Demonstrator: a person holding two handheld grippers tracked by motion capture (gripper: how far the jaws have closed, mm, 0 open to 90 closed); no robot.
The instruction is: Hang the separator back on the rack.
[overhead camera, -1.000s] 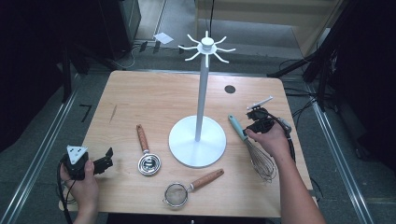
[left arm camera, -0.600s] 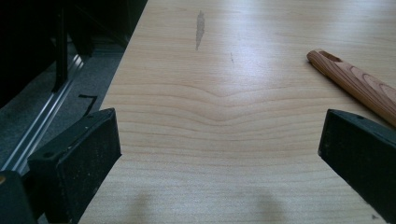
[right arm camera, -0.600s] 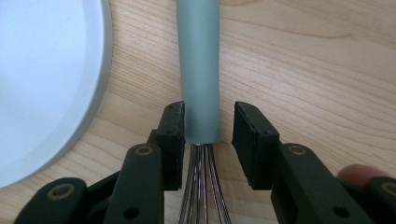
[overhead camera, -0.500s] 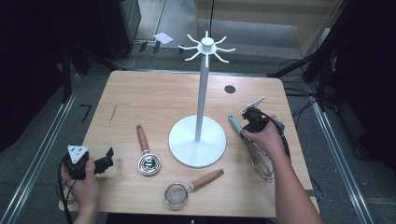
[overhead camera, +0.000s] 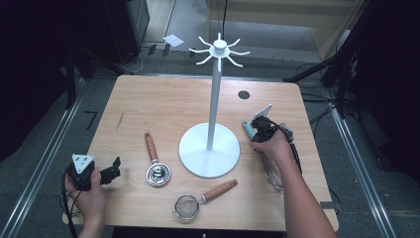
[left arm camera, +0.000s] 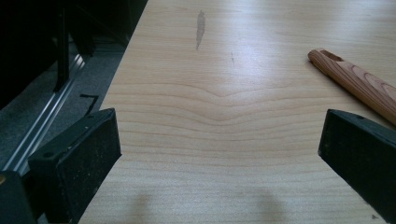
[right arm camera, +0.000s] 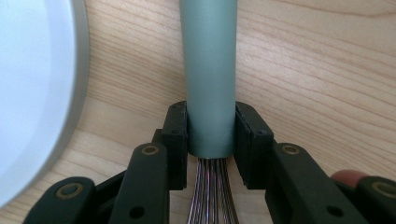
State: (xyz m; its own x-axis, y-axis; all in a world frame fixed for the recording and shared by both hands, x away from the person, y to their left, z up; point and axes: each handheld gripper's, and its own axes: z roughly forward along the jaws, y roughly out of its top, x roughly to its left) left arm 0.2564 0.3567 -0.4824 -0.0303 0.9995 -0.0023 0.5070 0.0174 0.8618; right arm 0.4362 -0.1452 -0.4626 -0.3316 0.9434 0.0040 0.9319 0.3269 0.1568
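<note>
Both pads of the right gripper (right arm camera: 210,135) have just closed onto the whisk's (right arm camera: 209,70) teal handle beside the white stand base (right arm camera: 32,88), left gripper (left arm camera: 219,154) wide open, empty.

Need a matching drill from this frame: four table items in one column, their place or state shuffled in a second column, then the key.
Column 1:
1. whisk
2. white stand
3. small strainer
4. left gripper

Column 2:
A. upright in the middle of the table
B. jaws wide open, nothing between them
C. grey-green handle clamped between the right gripper jaws
D. lying near the front edge, wooden handle pointing right

Pairs: 1-C, 2-A, 3-D, 4-B
</note>
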